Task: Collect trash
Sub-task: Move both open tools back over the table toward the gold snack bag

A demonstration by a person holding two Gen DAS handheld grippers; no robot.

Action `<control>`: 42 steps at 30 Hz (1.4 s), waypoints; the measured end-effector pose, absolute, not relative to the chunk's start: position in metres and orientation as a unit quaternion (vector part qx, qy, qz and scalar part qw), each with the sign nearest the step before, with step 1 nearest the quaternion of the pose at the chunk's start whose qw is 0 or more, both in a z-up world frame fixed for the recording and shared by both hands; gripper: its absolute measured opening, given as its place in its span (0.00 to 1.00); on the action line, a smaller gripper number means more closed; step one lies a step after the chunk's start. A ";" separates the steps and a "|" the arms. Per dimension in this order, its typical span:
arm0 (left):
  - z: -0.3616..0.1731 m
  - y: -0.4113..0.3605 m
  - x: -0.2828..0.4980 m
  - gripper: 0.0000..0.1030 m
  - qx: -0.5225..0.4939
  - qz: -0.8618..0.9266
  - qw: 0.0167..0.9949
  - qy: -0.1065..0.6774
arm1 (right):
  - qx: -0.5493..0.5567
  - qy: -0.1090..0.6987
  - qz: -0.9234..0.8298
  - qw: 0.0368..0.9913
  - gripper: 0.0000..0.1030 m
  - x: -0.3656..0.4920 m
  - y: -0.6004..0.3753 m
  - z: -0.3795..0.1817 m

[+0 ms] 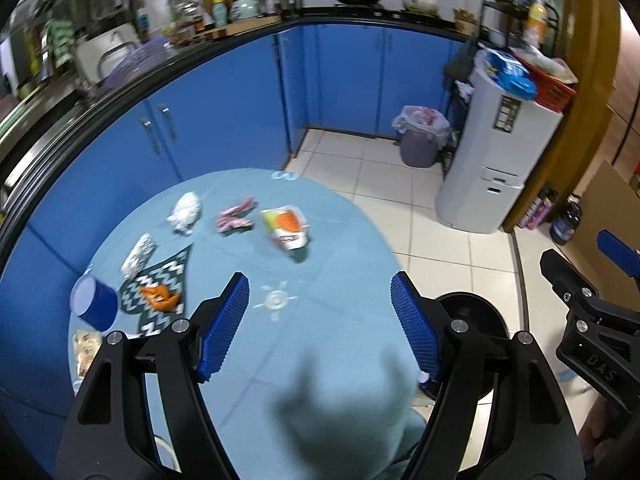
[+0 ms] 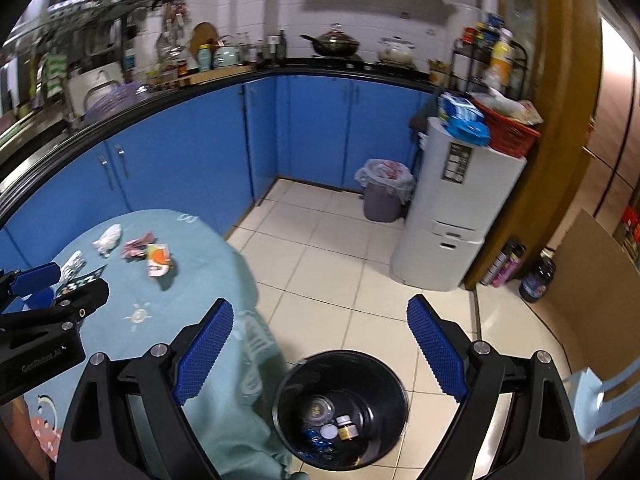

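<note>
Trash lies on the round table with a light blue cloth (image 1: 320,360): a white crumpled paper (image 1: 185,213), a pink wrapper (image 1: 236,220), an orange-and-white packet (image 1: 286,227), a silver wrapper (image 1: 138,254), an orange scrap (image 1: 160,298) on a zigzag packet, and a blue cup (image 1: 94,302). My left gripper (image 1: 320,308) is open and empty above the table's near part. My right gripper (image 2: 320,342) is open and empty above the black bin (image 2: 340,406) on the floor beside the table. The bin holds a small jar, a lid and blue wrappers.
Blue kitchen cabinets (image 2: 192,160) run behind the table. A grey bin with a plastic liner (image 2: 382,192) stands by a white appliance (image 2: 452,208). Bottles (image 2: 506,266) and a cardboard sheet stand at right. A light blue chair (image 2: 600,400) is near the right edge.
</note>
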State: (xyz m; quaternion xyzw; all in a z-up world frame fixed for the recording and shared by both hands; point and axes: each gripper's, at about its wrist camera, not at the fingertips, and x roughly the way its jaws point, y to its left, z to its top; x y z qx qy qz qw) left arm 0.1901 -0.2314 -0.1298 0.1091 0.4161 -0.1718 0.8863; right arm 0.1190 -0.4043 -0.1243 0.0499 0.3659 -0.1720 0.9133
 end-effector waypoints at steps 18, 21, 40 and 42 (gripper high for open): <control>-0.131 -0.097 0.203 0.71 0.049 -0.082 0.902 0.420 | -0.012 0.363 -0.072 0.929 0.84 0.167 -0.280 -0.118; -0.133 -0.076 0.204 0.71 0.042 -0.063 0.903 0.424 | -0.017 0.367 -0.055 0.929 0.84 0.174 -0.261 -0.120; -0.181 0.032 0.228 0.71 0.004 0.008 0.881 0.472 | -0.014 0.429 0.043 0.902 0.84 0.230 -0.162 -0.165; -0.190 0.042 0.233 0.71 0.001 0.008 0.877 0.481 | -0.013 0.437 0.052 0.898 0.84 0.235 -0.153 -0.174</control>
